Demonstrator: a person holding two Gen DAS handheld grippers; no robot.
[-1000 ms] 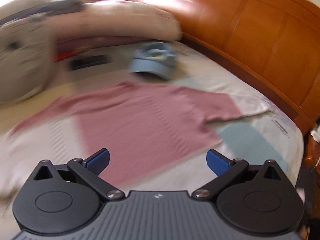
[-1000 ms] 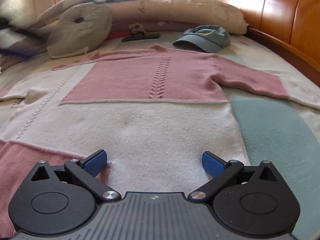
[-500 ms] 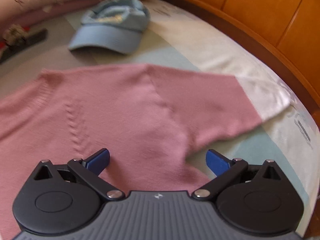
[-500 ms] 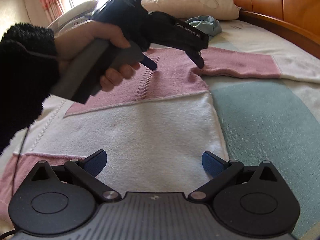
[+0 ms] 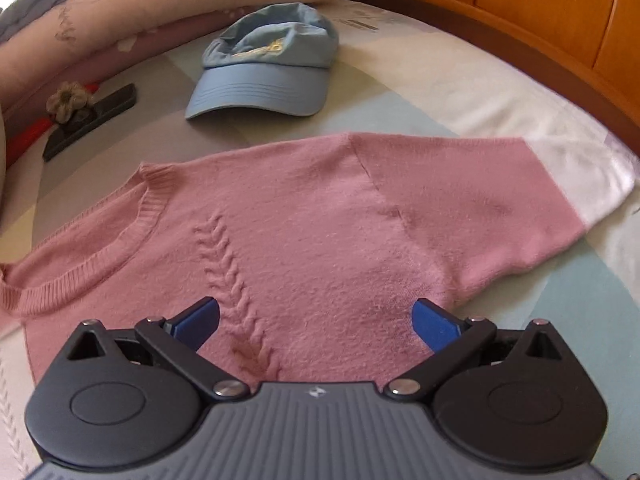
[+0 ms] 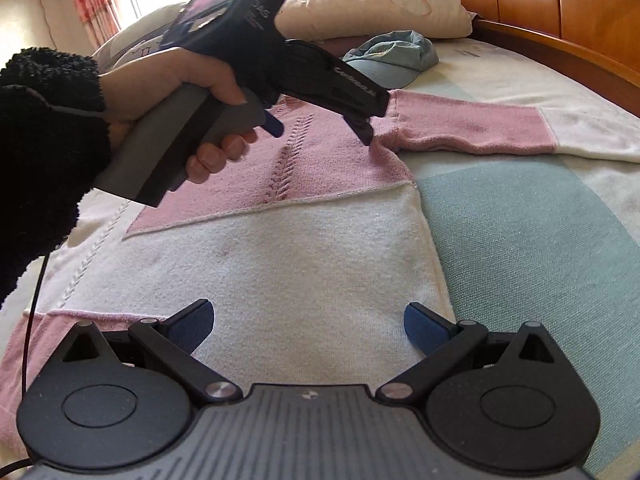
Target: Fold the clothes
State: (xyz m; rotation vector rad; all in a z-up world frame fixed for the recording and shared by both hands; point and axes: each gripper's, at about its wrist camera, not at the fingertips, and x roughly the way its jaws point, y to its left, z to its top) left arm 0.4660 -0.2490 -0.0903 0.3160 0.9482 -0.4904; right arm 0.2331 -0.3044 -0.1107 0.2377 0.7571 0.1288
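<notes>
Hovering over the chest of the pink-and-white knitted sweater (image 5: 328,232), your left gripper (image 5: 316,318) has its blue pads spread wide with nothing between them. The sweater lies flat and face-up on the pale blue-and-cream bedspread (image 6: 520,232), collar toward the pillows, hem toward you.

Key relation — the sleeve (image 6: 472,130) runs out sideways to the right of the left gripper, its long axis roughly square to the braided seam down the sweater's centre. Seen from the right wrist, one black finger (image 6: 362,128) of that gripper points down just above the armpit, where the sleeve joins the body; contact cannot be confirmed. The left gripper is clearly the nearer one to that sleeve. Your right gripper (image 6: 308,326) hangs back over the white lower panel, its pads likewise apart and empty.

Compared with half a second earlier, the left wrist view has pulled back and swung slightly: the collar is now in view and the sleeve's white cuff (image 5: 592,184) shows fully. The right gripper's outlook is nearly unchanged — it has barely shifted.

A light blue fabric cap (image 5: 268,64) sits beyond the shoulder, clear of the sweater.
</notes>
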